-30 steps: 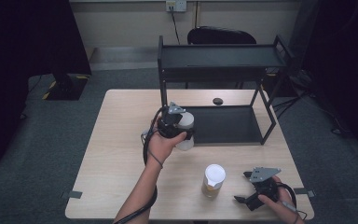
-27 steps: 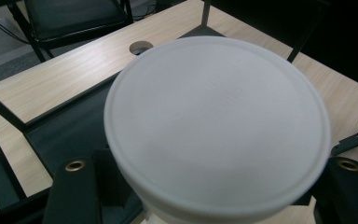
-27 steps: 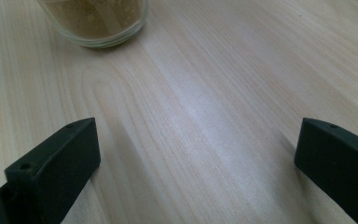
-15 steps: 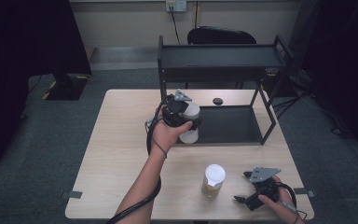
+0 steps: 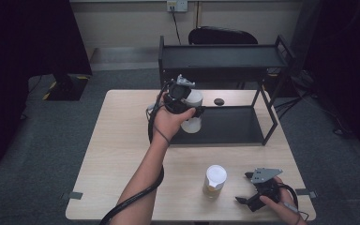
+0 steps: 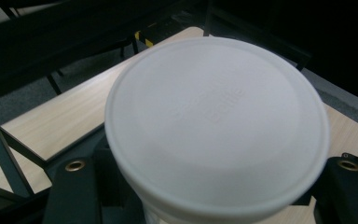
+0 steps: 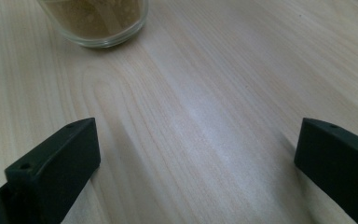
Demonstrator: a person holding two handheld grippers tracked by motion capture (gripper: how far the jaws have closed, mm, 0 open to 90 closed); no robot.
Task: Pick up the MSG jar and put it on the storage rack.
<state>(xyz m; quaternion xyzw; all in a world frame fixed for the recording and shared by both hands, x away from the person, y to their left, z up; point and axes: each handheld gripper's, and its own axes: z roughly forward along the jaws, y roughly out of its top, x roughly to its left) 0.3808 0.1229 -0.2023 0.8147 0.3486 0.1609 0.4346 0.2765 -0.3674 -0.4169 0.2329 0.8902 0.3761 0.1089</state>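
Note:
My left gripper is in the air at the left front corner of the black rack, shut on a white-lidded jar. In the left gripper view the jar's round white lid sits between the two black jaws. A second jar, glass with a white lid and brown powder inside, stands on the table near the front edge. My right gripper rests just right of it, open with nothing between its fingers. In the right gripper view that jar's base shows at the top left, beyond my right gripper.
The rack stands on the light wooden table at the back right, with a top shelf and a dark lower shelf. A small black round object lies under the rack. A dark chair stands behind the table.
My left gripper has risen with the white-lidded jar and moved right, toward the rack. The right gripper and the powder jar have stayed put.

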